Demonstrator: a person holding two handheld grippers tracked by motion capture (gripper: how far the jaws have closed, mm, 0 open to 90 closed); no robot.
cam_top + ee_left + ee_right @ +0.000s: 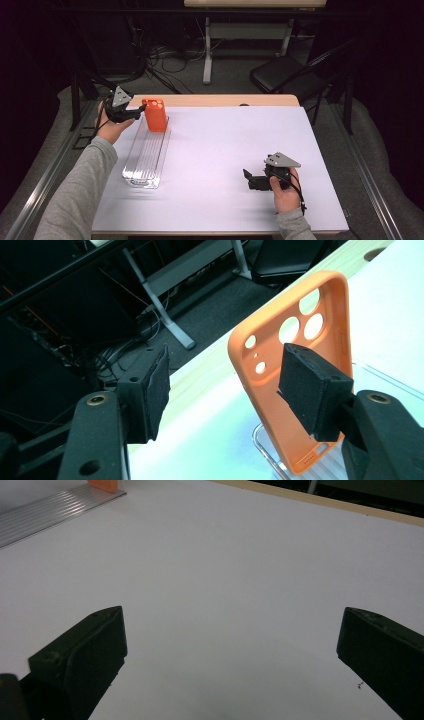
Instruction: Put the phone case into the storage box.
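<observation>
An orange phone case (156, 115) stands upright at the far end of a clear ribbed tray (145, 160) on the left of the white table. My left gripper (135, 112) is open just left of the case. In the left gripper view the case (262, 400) rises from the tray (260, 436), its inside and camera holes facing me; the right pad (310, 385) is in front of it and the left pad (157, 390) stands well apart, so the left gripper (227, 365) holds nothing. My right gripper (248, 177) hovers open and empty over the near right of the table, also seen as (230, 625).
The white table top (225, 145) has a wooden strip (215, 100) along its far edge. A black chair (285, 75) and a desk frame with cables stand on the floor beyond. The right gripper view catches the tray (45, 515) and a corner of the case (102, 484).
</observation>
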